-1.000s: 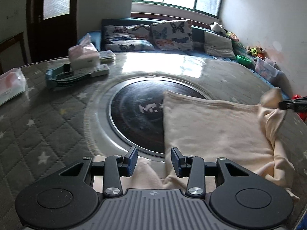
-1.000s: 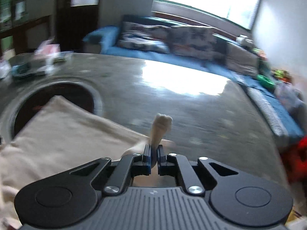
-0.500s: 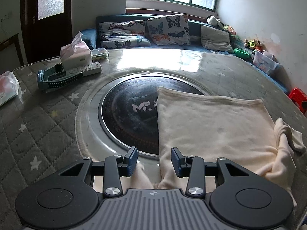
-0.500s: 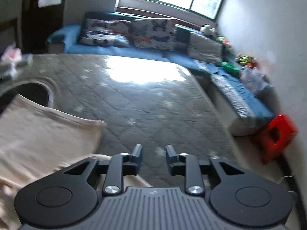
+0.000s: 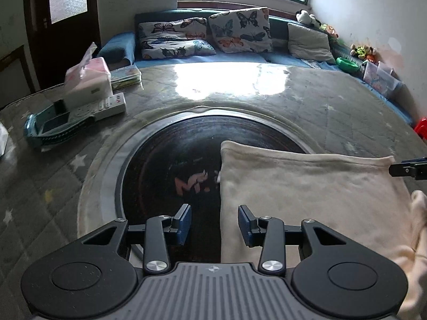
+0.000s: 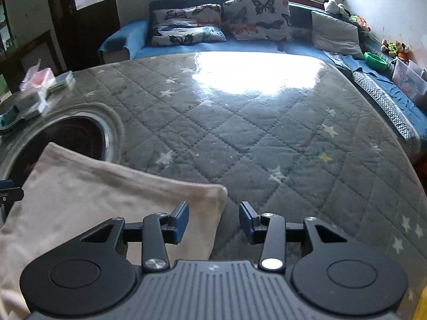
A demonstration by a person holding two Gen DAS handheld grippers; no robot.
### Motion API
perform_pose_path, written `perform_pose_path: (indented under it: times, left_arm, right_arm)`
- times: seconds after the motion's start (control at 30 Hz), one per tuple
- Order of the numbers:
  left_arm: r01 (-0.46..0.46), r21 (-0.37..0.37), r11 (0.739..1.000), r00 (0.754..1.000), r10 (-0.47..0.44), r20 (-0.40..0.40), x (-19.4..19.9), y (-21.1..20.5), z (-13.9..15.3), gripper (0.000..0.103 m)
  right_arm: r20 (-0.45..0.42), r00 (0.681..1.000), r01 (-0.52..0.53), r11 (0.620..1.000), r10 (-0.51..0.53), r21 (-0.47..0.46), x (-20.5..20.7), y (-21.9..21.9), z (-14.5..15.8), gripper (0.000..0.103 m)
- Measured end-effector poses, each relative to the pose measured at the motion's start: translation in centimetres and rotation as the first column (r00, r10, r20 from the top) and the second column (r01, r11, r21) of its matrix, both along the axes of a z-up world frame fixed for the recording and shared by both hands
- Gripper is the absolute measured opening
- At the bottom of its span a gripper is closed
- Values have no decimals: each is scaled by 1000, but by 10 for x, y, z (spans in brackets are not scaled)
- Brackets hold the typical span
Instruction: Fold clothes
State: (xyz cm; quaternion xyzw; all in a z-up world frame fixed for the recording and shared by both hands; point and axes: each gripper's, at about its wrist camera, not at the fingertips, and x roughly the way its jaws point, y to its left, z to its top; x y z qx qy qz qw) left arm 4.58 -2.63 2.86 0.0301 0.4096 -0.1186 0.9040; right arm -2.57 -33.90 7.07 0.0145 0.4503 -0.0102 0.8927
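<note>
**A:** Item one, my left gripper (image 5: 214, 224): jaws spread wide, nothing between them, hanging over the left edge of the cream garment (image 5: 307, 194). Item two, my right gripper (image 6: 213, 220): likewise wide apart and empty, astride the garment's far right corner (image 6: 217, 190).

**B:** And the garment itself?

**A:** It lies on the quilted table cover (image 6: 267, 138), mostly flat, in a rough rectangle. Its left part overlaps the dark round inset (image 5: 173, 165) in the table. One bunched flap (image 5: 417, 213) rides up at the right, seen from my left wrist.

**B:** Folded, then, or waiting for another fold?

**A:** I cannot settle that. A neat rectangle fits a garment laid out for folding and equally one partly folded. The loose flap suggests to me it is not finished.

**B:** How would you do a fold well from here?

**A:** My judgement: each gripper bites a corner or edge through all the layers, deep enough that the soft cloth does not slip. Both lift level, travel together, and lay edge onto edge. The flap wants tucking flat, or it will spoil the stack.

**B:** Surroundings?

**A:** Tissue box (image 5: 88, 80), remote control (image 5: 105, 106), teal case (image 5: 50, 130) at the far left, well apart. Sofa with butterfly cushions (image 5: 240, 30) behind.
</note>
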Motion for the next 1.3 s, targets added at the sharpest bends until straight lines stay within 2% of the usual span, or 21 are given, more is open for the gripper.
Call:
perform_pose_path:
  times: [0.23, 0.3, 0.33, 0.43, 0.63, 0.7, 0.73, 0.83, 0.9, 0.97, 1.03, 1.1, 1.17, 1.23, 1.3]
  left_arm:
    - [42, 4, 999, 999, -42, 19, 16, -13, -5, 38]
    - [63, 4, 998, 998, -63, 32, 17, -18, -6, 13]
    - [64, 13, 998, 997, -64, 41, 16, -19, -6, 9]
    - [39, 35, 999, 996, -42, 81, 14, -14, 0, 5]
    - [-43, 59, 997, 985, 32, 171, 11, 10, 19, 4]
    - [-81, 74, 994, 978, 65, 196, 14, 22, 25, 4]
    - [-97, 75, 992, 977, 81, 196, 17, 29, 27, 4]
    - [-153, 73, 986, 974, 138, 178, 30, 51, 31, 4]
    - [-173, 68, 983, 975, 161, 152, 36, 63, 28, 5]
    - [-183, 65, 981, 977, 174, 126, 39, 70, 26, 8]
    - [-171, 62, 983, 979, 163, 123, 31, 70, 28, 8]
    - [-142, 60, 988, 981, 132, 145, 15, 63, 32, 9]
    - [-82, 40, 996, 985, 75, 155, -4, 52, 38, 9]
    - [9, 7, 1000, 988, -10, 154, -26, 35, 44, 13]
    - [121, -12, 993, 982, -118, 149, -51, 12, 47, 14]
  right_arm:
    - [-9, 1000, -20, 999, 20, 25, 13, -4, -4, 43]
    - [-10, 999, -35, 999, 35, 28, 14, -2, -3, 40]
    - [-10, 999, -42, 999, 42, 30, 14, 0, -3, 32]
    - [3, 998, -67, 997, 67, 34, 17, 8, 0, 14]
    - [71, 991, -113, 992, 110, 49, 31, 31, 17, 13]
    - [104, 988, -123, 990, 115, 70, 38, 38, 23, 19]
    - [117, 986, -126, 989, 116, 80, 42, 41, 27, 26]
    - [146, 982, -140, 984, 123, 108, 54, 47, 37, 32]
    - [136, 982, -144, 986, 132, 84, 55, 47, 38, 33]
    - [115, 984, -145, 988, 139, 46, 50, 45, 36, 40]
    - [89, 986, -145, 989, 144, 8, 40, 41, 32, 40]
    - [72, 987, -141, 990, 141, -5, 28, 36, 29, 40]
    - [59, 989, -135, 991, 135, -10, 17, 29, 26, 49]
    - [42, 991, -127, 992, 128, -23, 5, 22, 22, 52]
    - [29, 991, -126, 992, 127, -28, -5, 18, 17, 52]
